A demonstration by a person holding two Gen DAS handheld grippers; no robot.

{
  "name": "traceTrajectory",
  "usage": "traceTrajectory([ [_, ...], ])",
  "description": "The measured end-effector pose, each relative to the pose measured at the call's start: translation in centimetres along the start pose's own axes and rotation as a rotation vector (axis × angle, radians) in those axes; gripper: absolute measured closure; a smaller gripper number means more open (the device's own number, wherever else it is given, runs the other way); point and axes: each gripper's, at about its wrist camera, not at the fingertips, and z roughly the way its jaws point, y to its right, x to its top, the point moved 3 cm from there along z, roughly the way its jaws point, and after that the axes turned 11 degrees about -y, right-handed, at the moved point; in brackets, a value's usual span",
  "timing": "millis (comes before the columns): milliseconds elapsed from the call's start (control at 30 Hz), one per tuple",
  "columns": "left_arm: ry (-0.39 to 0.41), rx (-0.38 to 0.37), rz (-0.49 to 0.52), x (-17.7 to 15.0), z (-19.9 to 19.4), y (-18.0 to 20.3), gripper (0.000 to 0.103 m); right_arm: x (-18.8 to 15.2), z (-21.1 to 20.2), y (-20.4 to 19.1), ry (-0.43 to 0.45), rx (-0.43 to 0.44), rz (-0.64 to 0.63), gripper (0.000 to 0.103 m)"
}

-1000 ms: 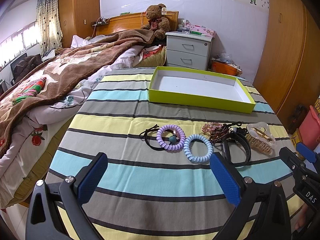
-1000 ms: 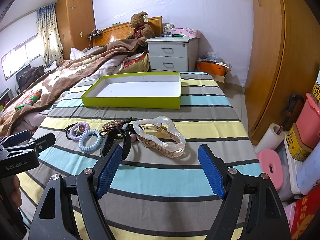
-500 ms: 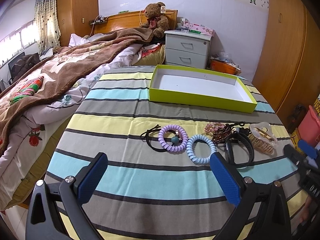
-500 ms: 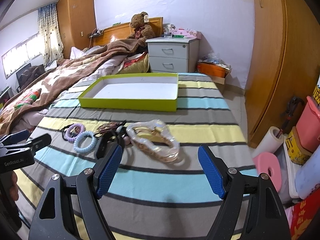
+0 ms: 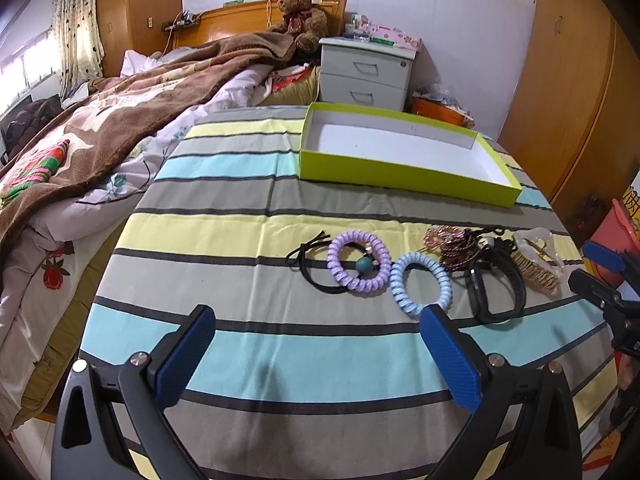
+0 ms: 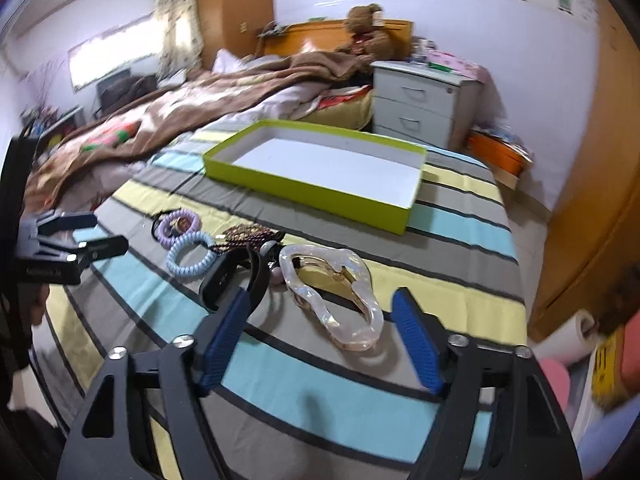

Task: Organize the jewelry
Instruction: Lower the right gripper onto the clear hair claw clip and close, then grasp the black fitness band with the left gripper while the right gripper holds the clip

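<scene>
Bedroom setting, striped cloth [image 5: 256, 344] spread over the table, unmade bed off to the side, and a lime-green box [image 5: 404, 176] waiting empty at the far end. Both tools hover with nothing in them: the left gripper [image 5: 316, 344] has its blue pads spread wide, and the right gripper [image 6: 324, 340] is equally parted, lined up right in front of the clear hair claw [image 6: 332, 292].

Across the middle lies the row: a black cord tie [image 5: 308, 268], a purple coil band [image 5: 358, 262] with a teal bead, touching a pale blue coil band [image 5: 420, 280], then a beaded tangle [image 5: 452, 244], a black strap [image 5: 496, 288], and the claw at the right end.

That claw looks like the likely first pick. Judging by its look, it's light, rigid, glossy plastic, probably slick and prone to twisting, so squeezing across its narrower middle, flat sides against the pads, seems safest. The coils look springy and soft; pinching one side of the ring should do, though they may squash and slip.
</scene>
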Motion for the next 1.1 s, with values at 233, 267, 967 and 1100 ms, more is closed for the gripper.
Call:
traceTrajectory([
  [233,-0.032,-0.019,-0.017,0.4,0.7,-0.8,0.000,0.6,2.5,-0.5,-0.090,0.014,-0.104,0.055],
  [267,-0.033,-0.022,-0.020,0.5,0.7,-0.9,0.000,0.5,2.8,-0.5,-0.104,0.011,-0.114,0.058],
  [967,-0.074,-0.083,-0.003,1.0,1.5,-0.4,0.000,0.6,4.8,-0.5,-0.168,-0.072,-0.151,0.092],
  [1100,-0.071,-0.116,0.030,0.9,1.3,0.9,0.000,0.4,3.9,0.0,-0.137,-0.080,-0.104,0.092],
])
